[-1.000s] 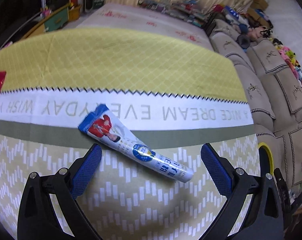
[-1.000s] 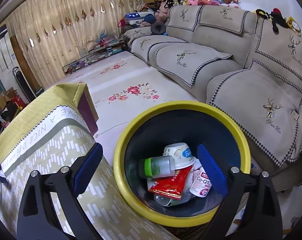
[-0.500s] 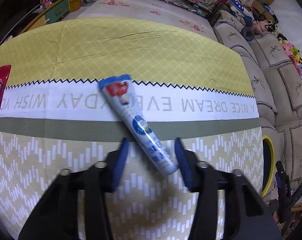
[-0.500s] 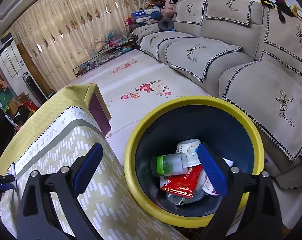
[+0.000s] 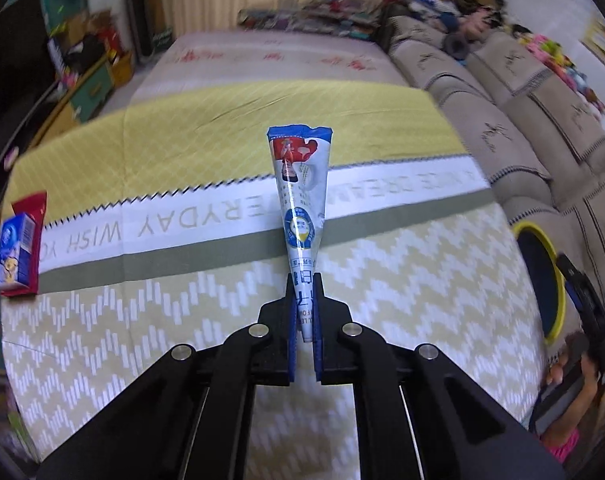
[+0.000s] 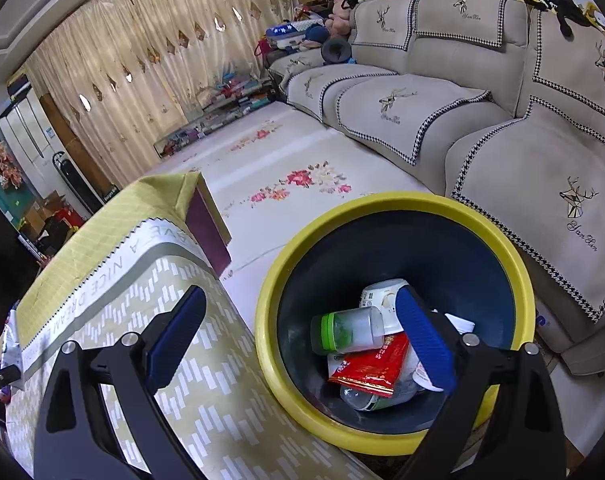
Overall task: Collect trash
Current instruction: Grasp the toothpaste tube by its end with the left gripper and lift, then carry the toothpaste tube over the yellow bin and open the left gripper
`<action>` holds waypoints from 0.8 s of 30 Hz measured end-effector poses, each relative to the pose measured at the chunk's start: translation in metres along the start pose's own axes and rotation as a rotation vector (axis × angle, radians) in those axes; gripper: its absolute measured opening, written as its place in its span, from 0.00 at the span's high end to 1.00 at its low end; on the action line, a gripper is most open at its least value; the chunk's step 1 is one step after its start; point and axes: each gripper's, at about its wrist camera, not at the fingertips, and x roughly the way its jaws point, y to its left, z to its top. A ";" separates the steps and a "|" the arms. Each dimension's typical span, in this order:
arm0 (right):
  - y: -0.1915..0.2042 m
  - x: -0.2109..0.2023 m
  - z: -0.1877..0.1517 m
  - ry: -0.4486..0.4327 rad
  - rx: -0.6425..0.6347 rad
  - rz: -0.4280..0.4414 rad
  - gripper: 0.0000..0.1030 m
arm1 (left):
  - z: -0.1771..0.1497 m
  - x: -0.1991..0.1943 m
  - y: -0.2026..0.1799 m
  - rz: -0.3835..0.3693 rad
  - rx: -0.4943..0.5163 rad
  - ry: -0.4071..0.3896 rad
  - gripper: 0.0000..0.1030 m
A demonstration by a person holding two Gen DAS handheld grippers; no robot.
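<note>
L gripper (image 5: 304,292) is pinched tight on the narrow tip of the cone wrapper (image 5: 300,200); the wrapper sticks straight out ahead of the fingers, wide torn blue end farthest away, over the middle of the table (image 5: 382,272). Gripper is aimed level-ish across the table toward the far yellow edge. Small blue carton (image 5: 14,248) sits on a red packet (image 5: 32,206) at the table's left edge. R gripper (image 6: 298,340) is spread wide, empty, tilted down over the yellow-rimmed bin (image 6: 278,280), just off the table's right end. Bin holds a green-capped bottle (image 6: 348,330), red pouch (image 6: 370,366), white cup (image 6: 380,294).
</note>
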 end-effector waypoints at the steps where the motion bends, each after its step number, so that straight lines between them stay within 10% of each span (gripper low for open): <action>1: -0.001 -0.005 -0.001 -0.004 -0.010 0.010 0.12 | -0.003 -0.006 -0.006 -0.007 0.019 -0.010 0.94; 13: -0.087 -0.099 -0.004 -0.117 -0.020 -0.047 0.12 | -0.020 -0.035 -0.155 -0.222 0.300 -0.037 0.94; 24: -0.164 -0.146 -0.004 -0.184 0.084 -0.100 0.12 | -0.022 0.030 -0.305 -0.349 0.423 0.128 0.93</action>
